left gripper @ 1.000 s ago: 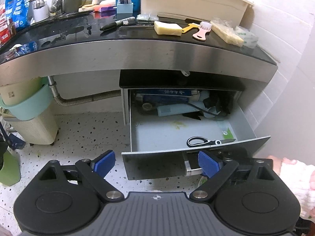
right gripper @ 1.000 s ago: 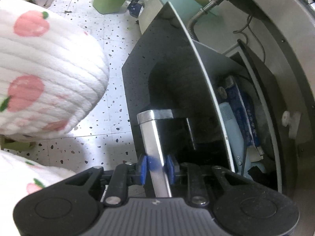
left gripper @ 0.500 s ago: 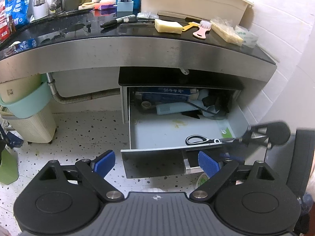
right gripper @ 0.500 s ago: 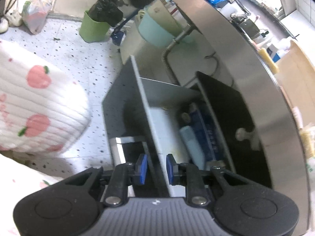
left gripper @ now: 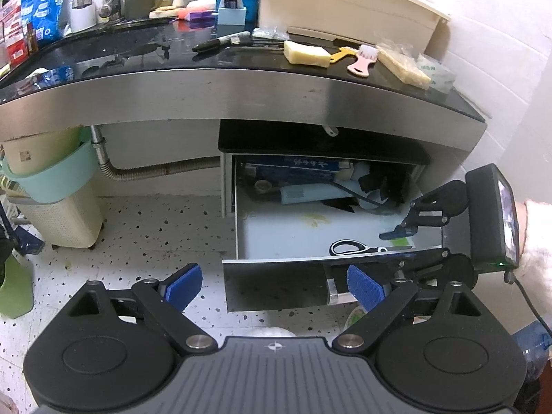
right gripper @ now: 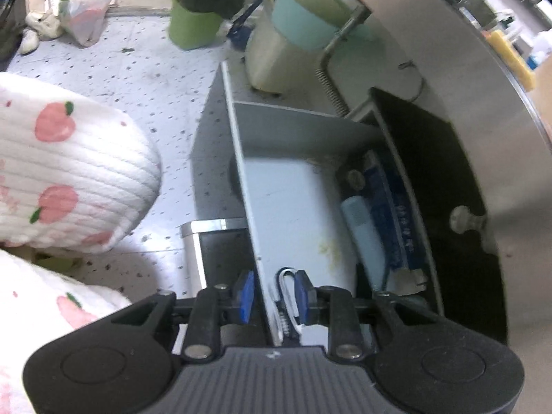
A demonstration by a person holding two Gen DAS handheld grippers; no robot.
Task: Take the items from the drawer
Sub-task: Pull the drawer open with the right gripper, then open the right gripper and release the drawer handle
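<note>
**Desk:** What did the left gripper (left gripper: 274, 283) show?

**Photographer:** Its jaws stood wide apart with nothing between them. It hung over the speckled floor (left gripper: 155, 227), in front of the open drawer (left gripper: 283, 234) under the black tabletop (left gripper: 138, 51).

**Desk:** And the right gripper (right gripper: 274, 296)?

**Photographer:** It was at the drawer's front right corner, pointing steeply down. Its jaws were only narrowly parted and had just been opening a little. The top edge of the drawer's front wall ran between the blue pads, which did not press on it. One pad was outside, above the metal handle (right gripper: 203, 227), and the other was inside, over the scissors.

**Desk:** Where were the items?

**Photographer:** The black-handled scissors (left gripper: 358, 248) lay flat along the front wall, near the drawer's front right corner. A pale blue tube (left gripper: 310, 195) and a dark blue box (left gripper: 296, 169) lay along the back edge, beside a tangle of dark things I could not make out at the back right corner. A white sleeve (right gripper: 69, 179) printed with peaches showed at the left of the right wrist view.
</note>
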